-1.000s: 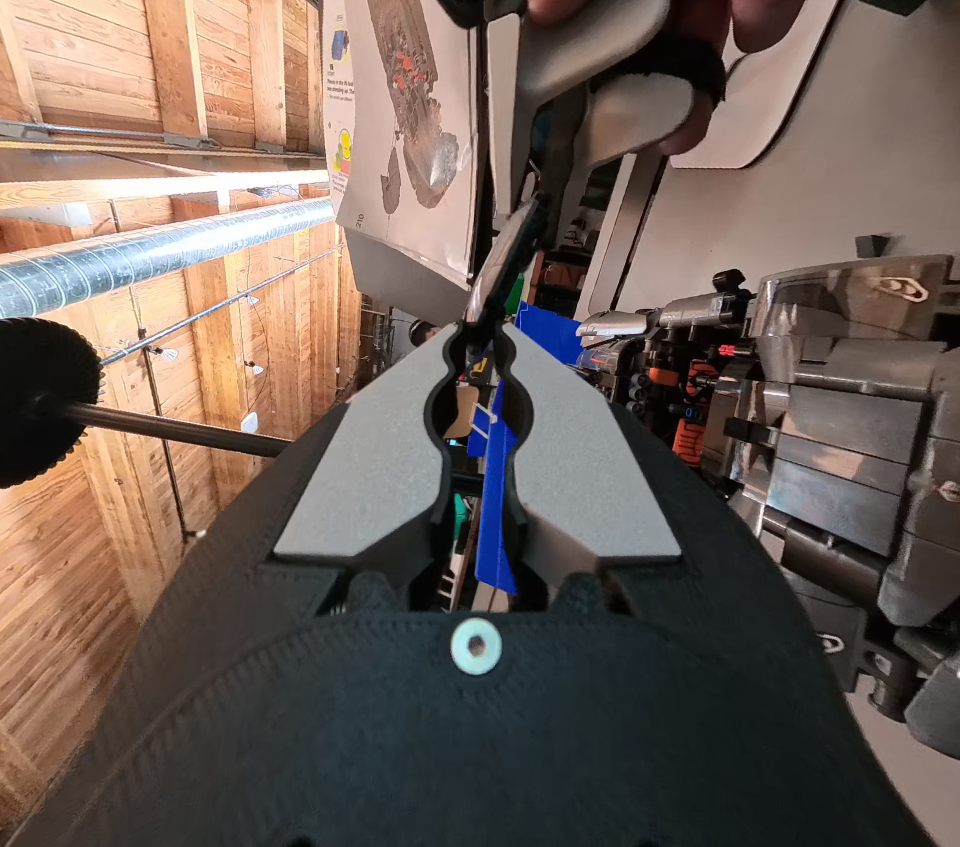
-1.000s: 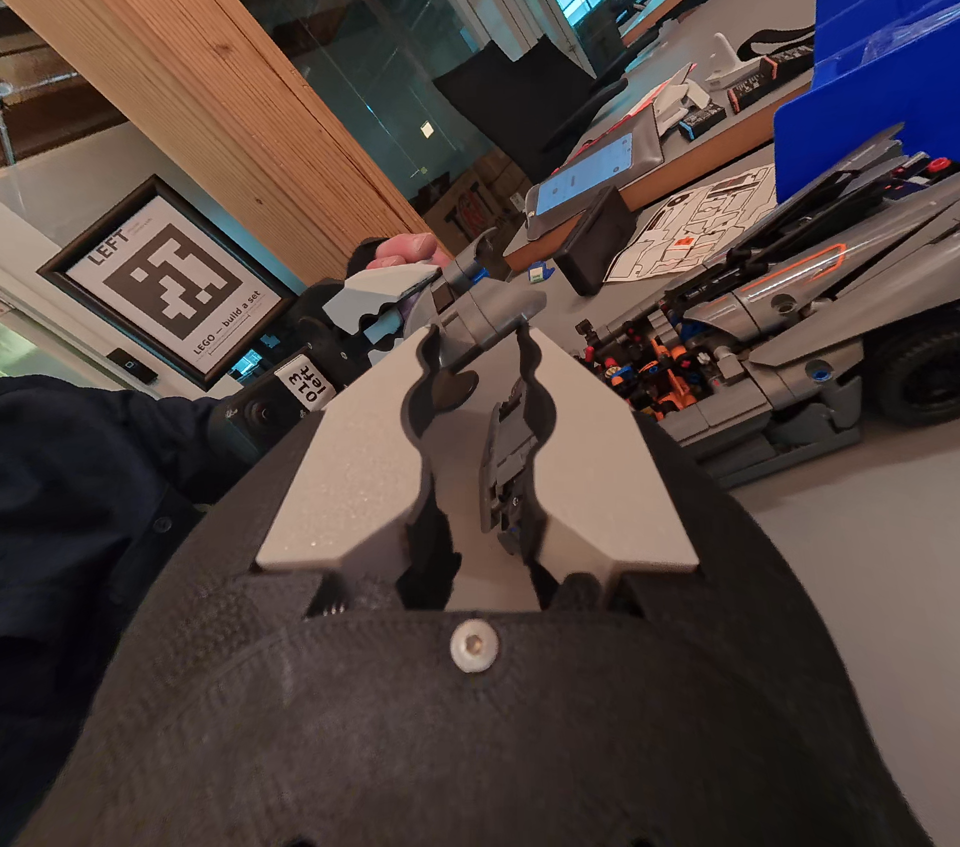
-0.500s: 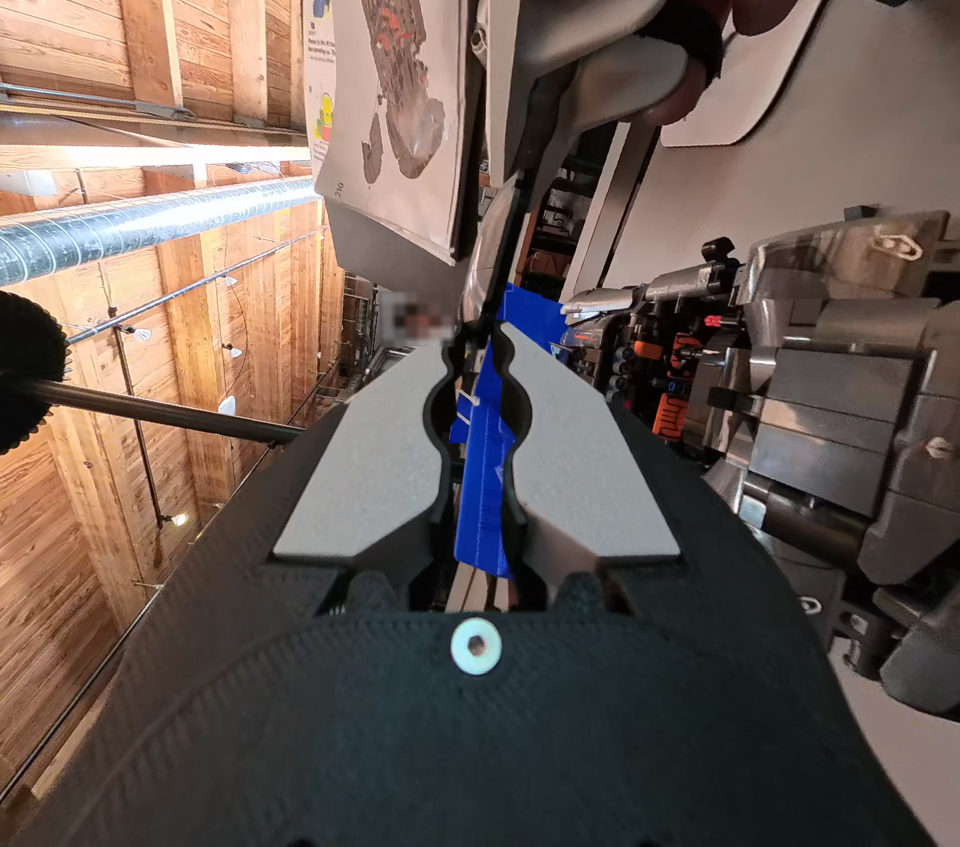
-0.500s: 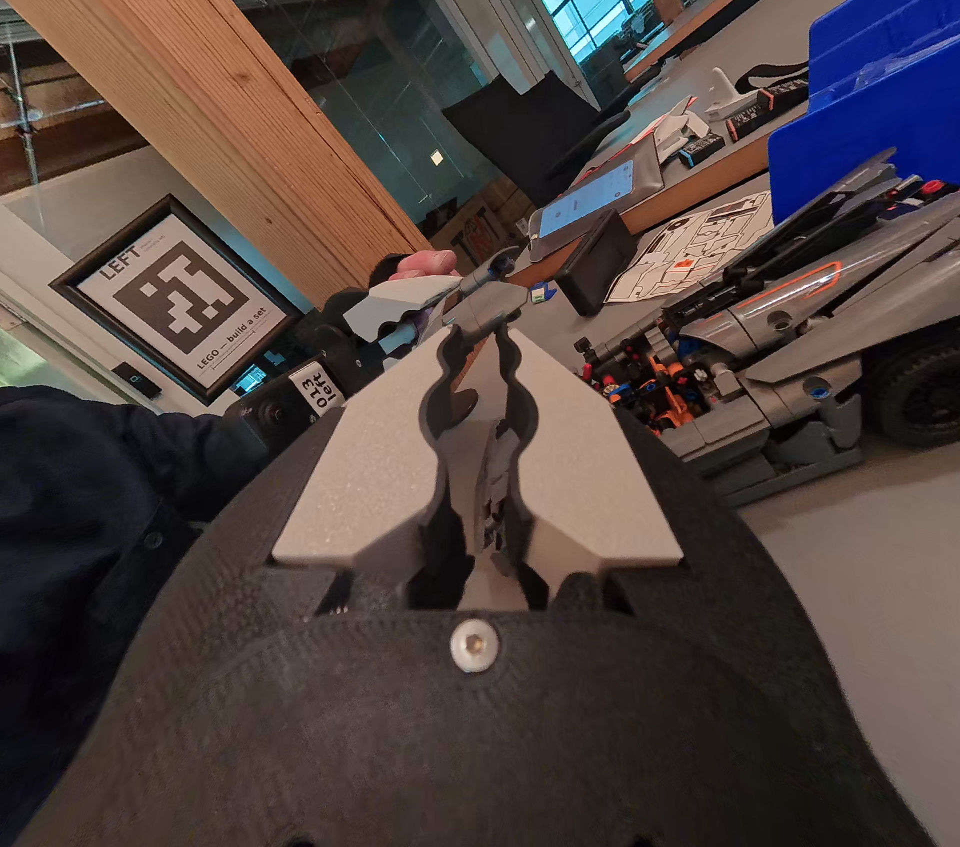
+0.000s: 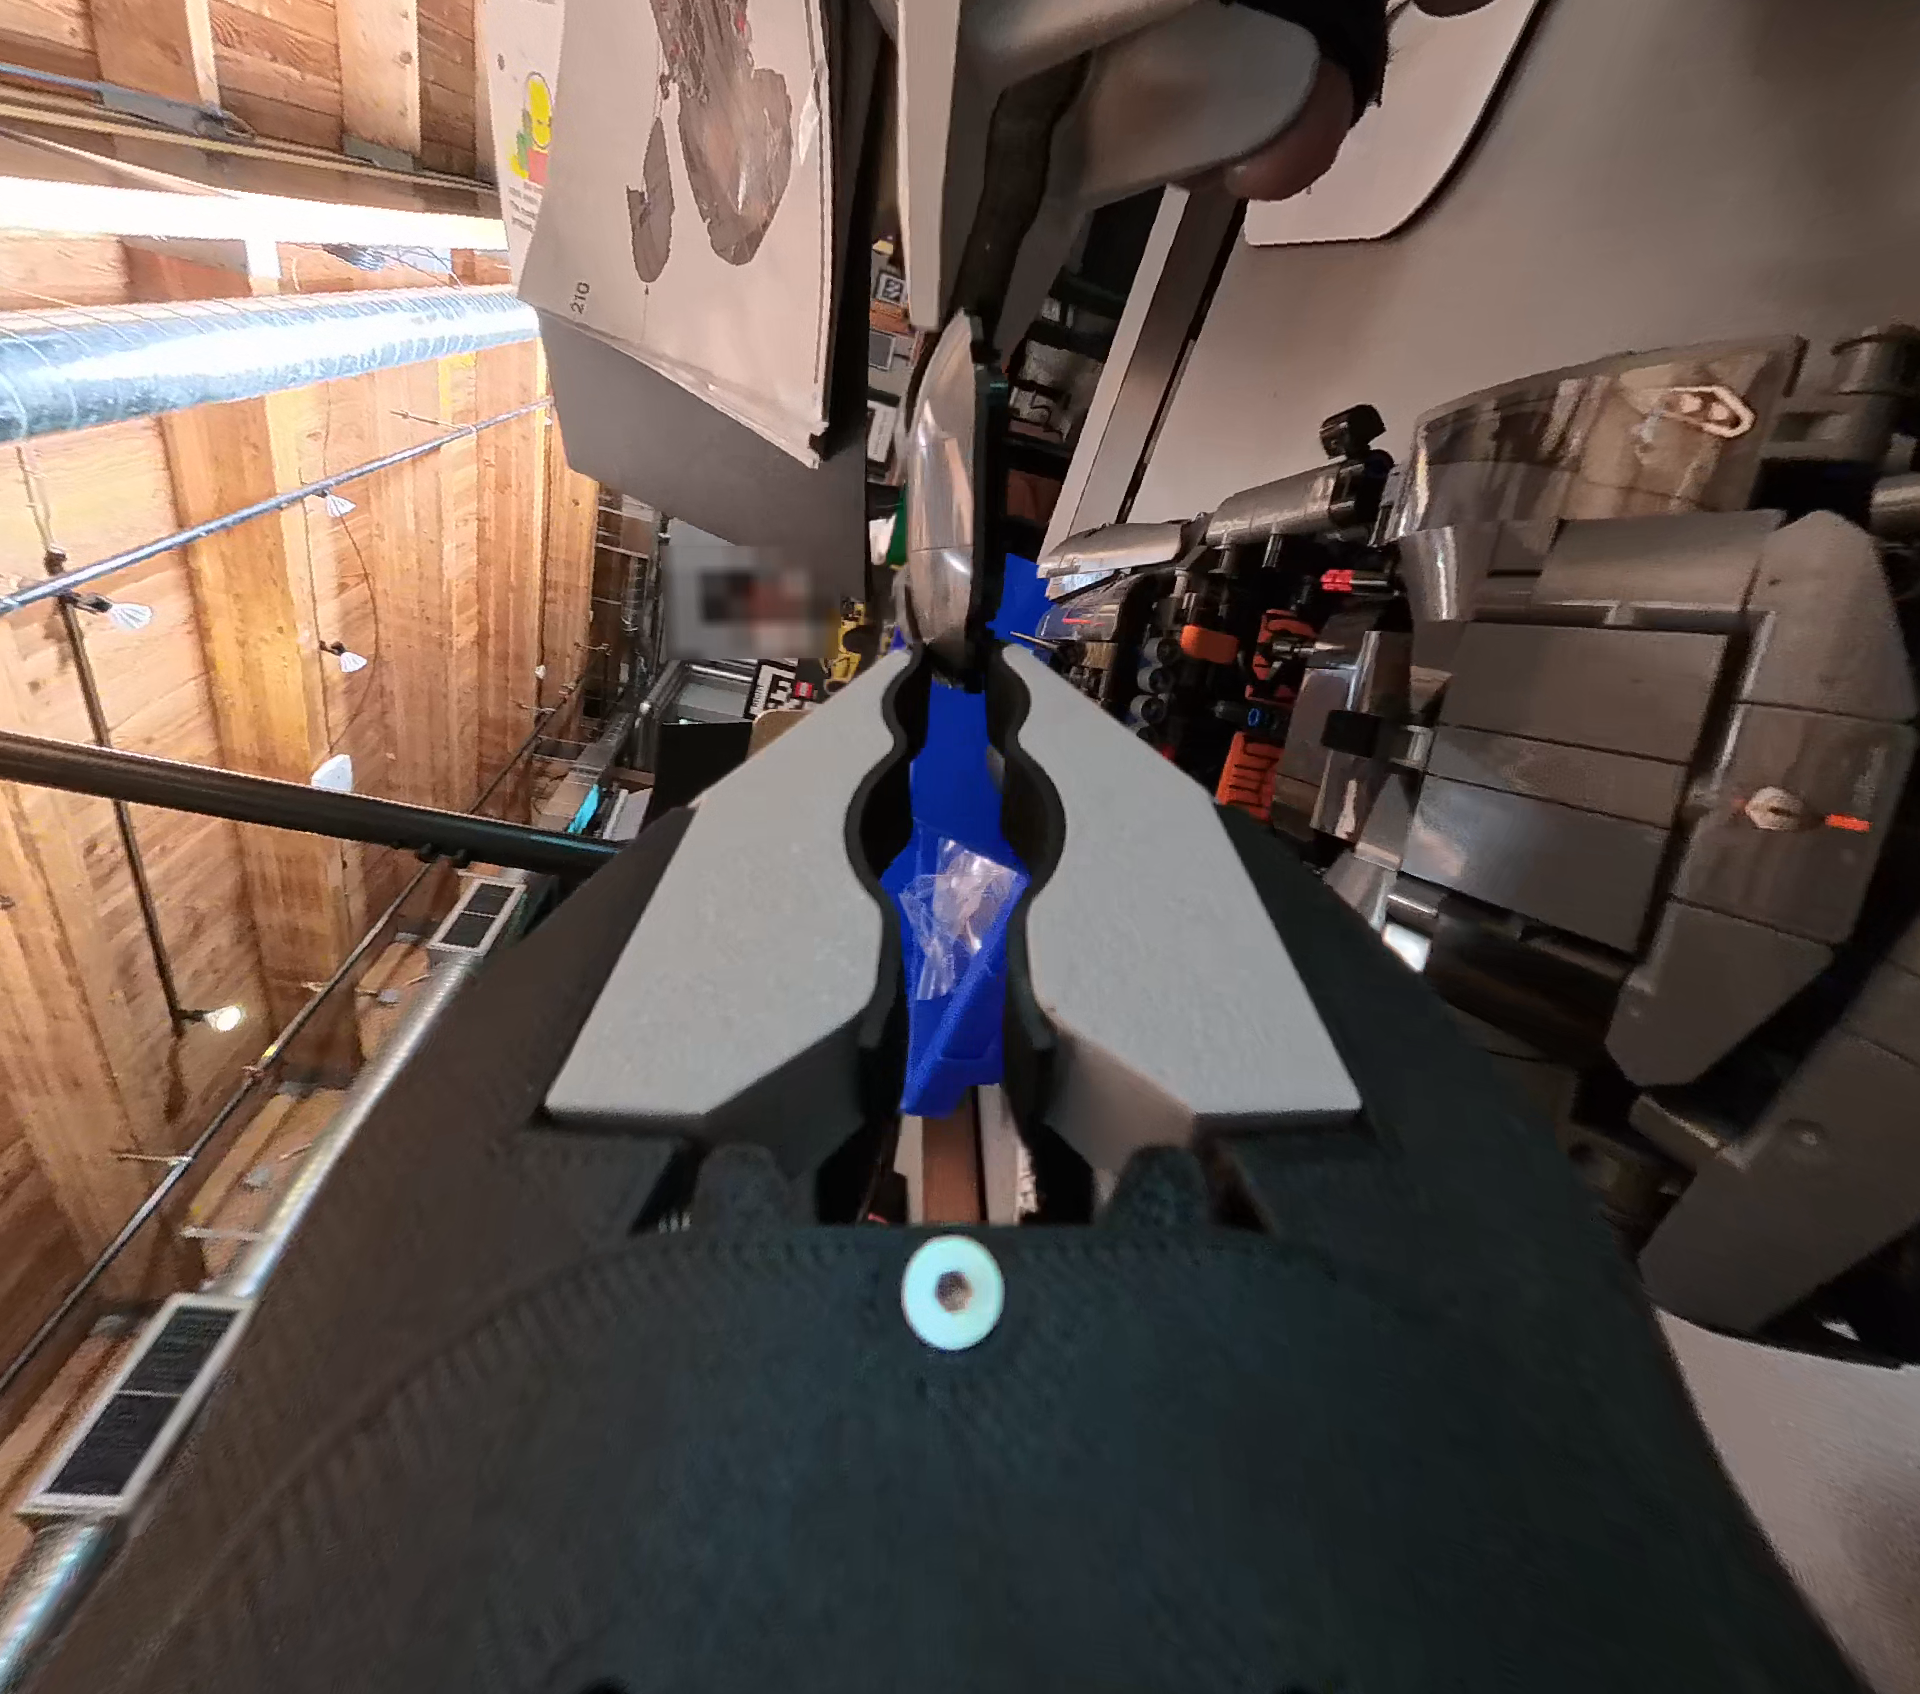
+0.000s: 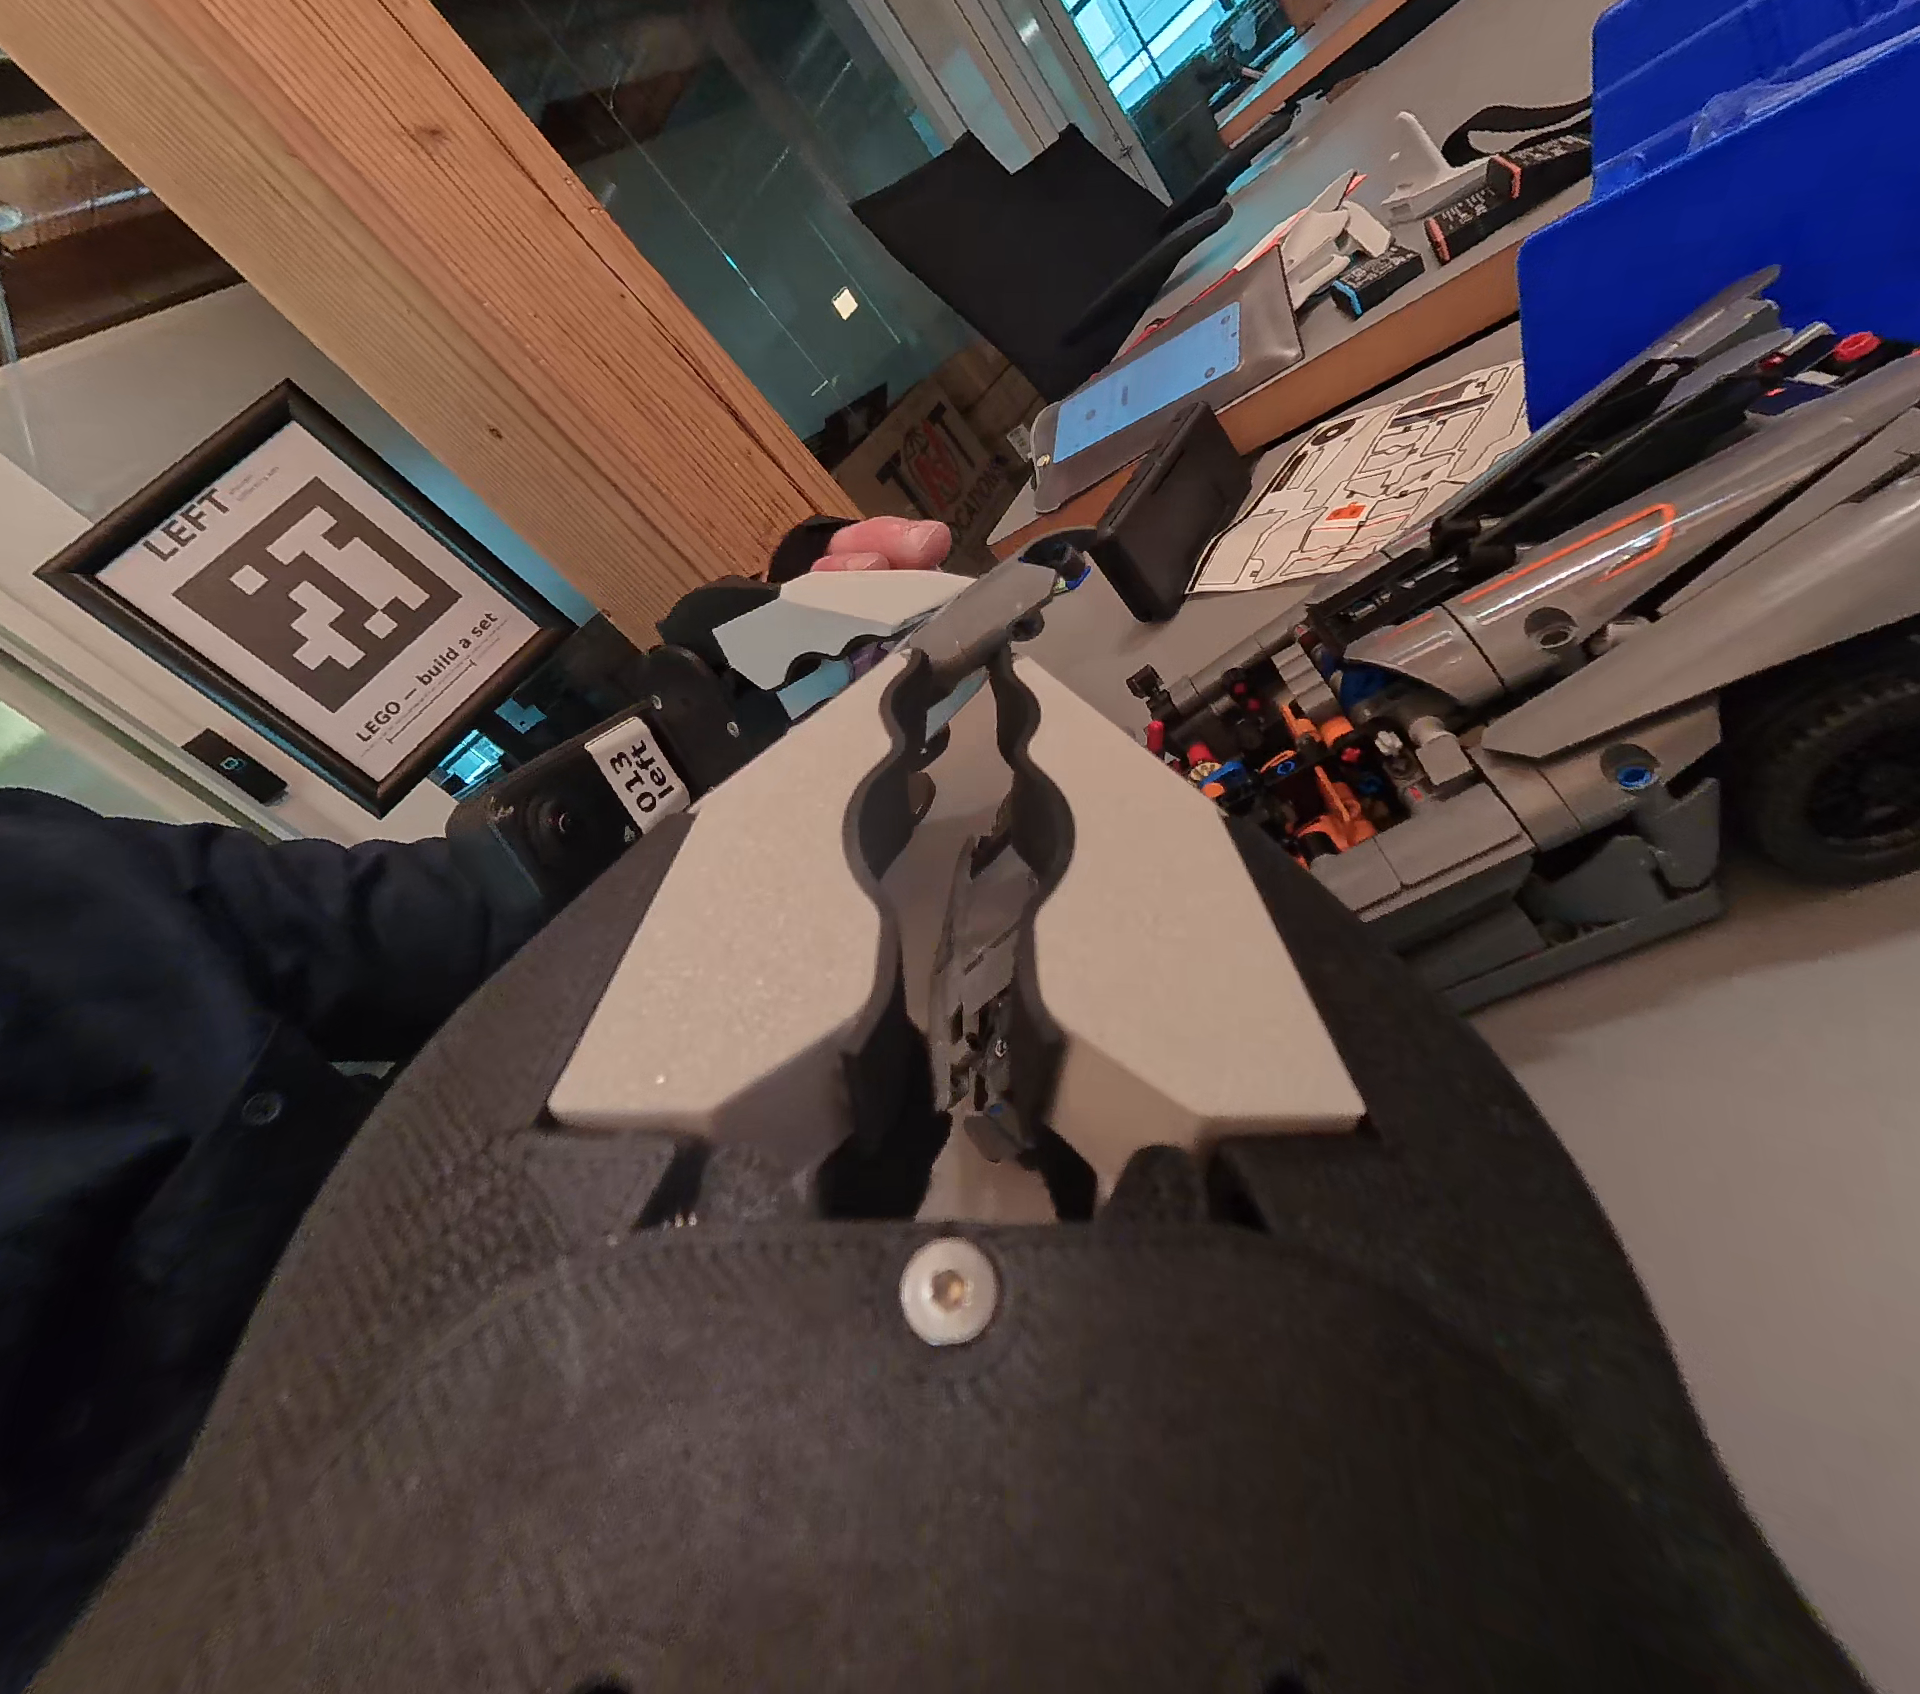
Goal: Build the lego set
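Right wrist view: grey table (image 6: 1714,1177), wooden beam (image 6: 416,210).

1. Black-framed white wall sign (image 6: 301,595): printed words around a square black marker
2. White paper sticker (image 6: 642,777) on black camera body (image 6: 551,823): digits, one word
3. White instruction booklet page (image 5: 665,86): corner number, small text

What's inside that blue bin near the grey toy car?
Through the left gripper's gap, the blue bin shows a crumpled clear plastic bag. The gripper's fingers cover the rest, so any other contents stay hidden.
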A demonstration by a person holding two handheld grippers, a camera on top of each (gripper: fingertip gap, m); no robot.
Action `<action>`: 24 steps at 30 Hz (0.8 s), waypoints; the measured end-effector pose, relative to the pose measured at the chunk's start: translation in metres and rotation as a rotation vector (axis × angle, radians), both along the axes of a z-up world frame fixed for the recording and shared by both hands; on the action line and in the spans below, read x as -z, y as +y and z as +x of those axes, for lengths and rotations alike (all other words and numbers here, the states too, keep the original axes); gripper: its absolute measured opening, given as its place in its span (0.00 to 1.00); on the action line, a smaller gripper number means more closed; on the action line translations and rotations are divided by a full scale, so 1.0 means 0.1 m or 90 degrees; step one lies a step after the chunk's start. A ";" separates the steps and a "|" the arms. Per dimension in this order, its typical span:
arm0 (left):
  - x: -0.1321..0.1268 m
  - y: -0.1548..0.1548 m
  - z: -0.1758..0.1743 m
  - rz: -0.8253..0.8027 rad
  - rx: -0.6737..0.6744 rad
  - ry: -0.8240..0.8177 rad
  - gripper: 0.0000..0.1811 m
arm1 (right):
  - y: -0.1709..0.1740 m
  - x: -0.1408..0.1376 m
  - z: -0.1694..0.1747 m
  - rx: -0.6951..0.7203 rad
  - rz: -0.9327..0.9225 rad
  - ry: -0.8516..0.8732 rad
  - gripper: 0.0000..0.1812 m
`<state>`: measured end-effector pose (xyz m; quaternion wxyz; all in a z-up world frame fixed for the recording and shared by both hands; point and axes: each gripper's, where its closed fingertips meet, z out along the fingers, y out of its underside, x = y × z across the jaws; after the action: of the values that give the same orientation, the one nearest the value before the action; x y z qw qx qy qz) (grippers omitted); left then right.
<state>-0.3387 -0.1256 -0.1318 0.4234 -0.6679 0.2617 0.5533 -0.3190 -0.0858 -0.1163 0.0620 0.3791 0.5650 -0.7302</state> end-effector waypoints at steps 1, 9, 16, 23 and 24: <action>0.00 0.00 0.00 0.004 0.003 -0.013 0.04 | 0.00 -0.01 0.00 0.000 -0.002 -0.001 0.06; -0.06 -0.01 0.00 0.041 0.049 -0.171 0.04 | 0.00 -0.04 -0.02 0.002 -0.020 -0.009 0.09; -0.12 -0.01 0.03 0.081 0.092 -0.335 0.03 | 0.00 -0.04 -0.03 0.011 -0.006 -0.005 0.12; -0.11 0.01 0.06 0.083 0.133 -0.474 0.03 | -0.01 -0.01 -0.05 0.029 0.039 0.014 0.14; -0.11 0.01 0.06 0.087 0.136 -0.493 0.03 | -0.01 -0.01 -0.05 0.032 0.043 0.018 0.14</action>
<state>-0.3323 -0.1242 -0.1210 0.5889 -0.7663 0.1138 0.2302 -0.3242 -0.0865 -0.1151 0.0231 0.3847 0.5801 -0.7175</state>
